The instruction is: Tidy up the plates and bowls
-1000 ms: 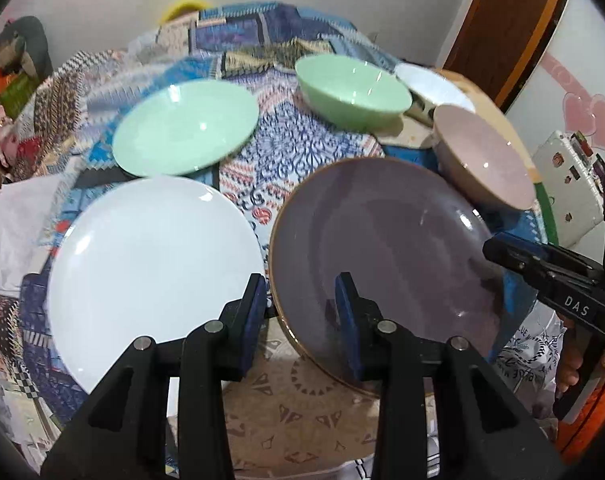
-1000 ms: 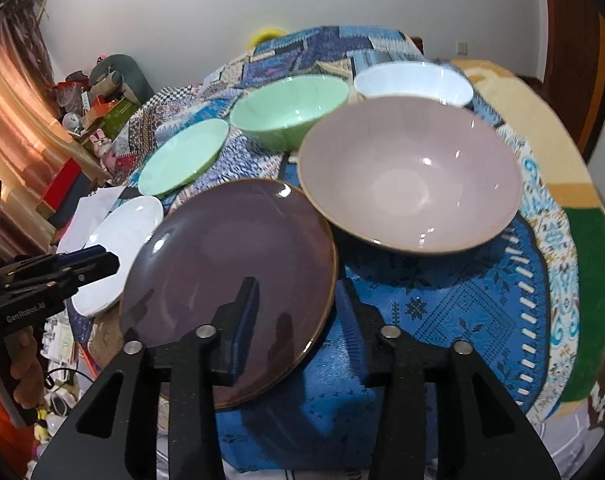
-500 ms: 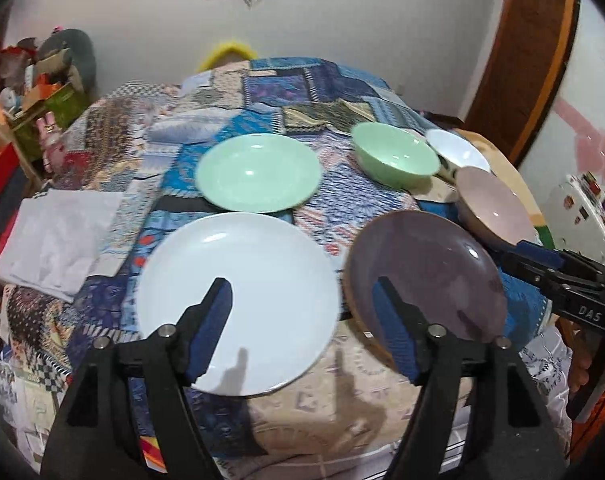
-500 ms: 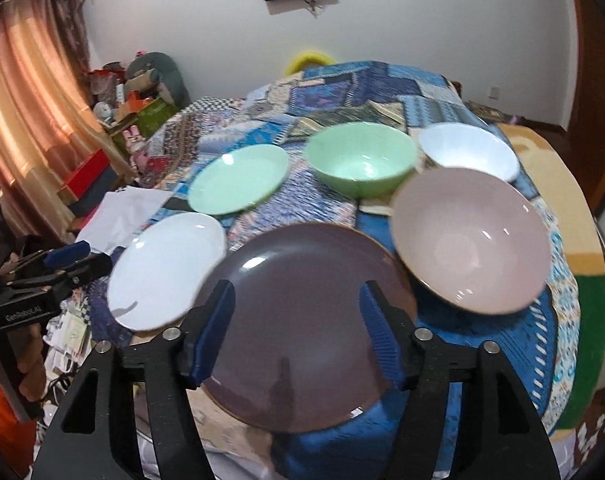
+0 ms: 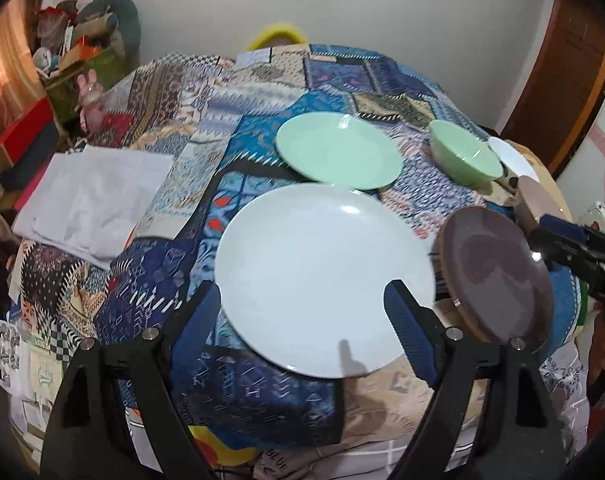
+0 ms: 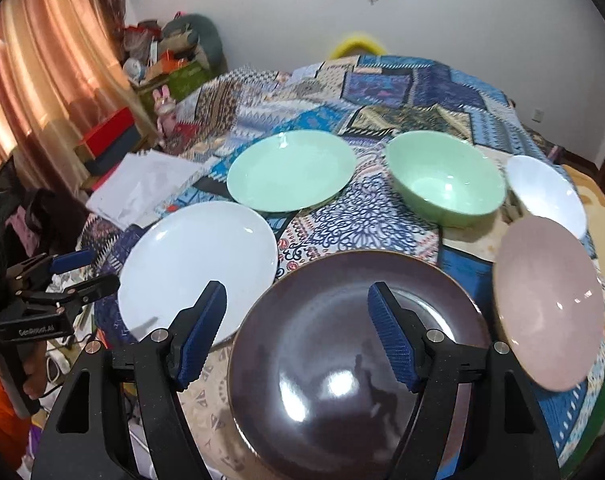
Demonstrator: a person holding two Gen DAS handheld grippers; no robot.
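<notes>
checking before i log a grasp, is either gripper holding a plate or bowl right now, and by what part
Nothing is held. The left gripper over the white plate and the right gripper over the dark plate are both opening, pads touching nothing.

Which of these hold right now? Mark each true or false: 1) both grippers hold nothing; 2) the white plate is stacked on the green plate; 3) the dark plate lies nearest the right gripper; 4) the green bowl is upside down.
1) True: left gripper and right gripper are opening, nothing gripped.
2) False: white plate lies on the cloth beside green plate.
3) True: dark plate.
4) False: green bowl sits upright.
</notes>
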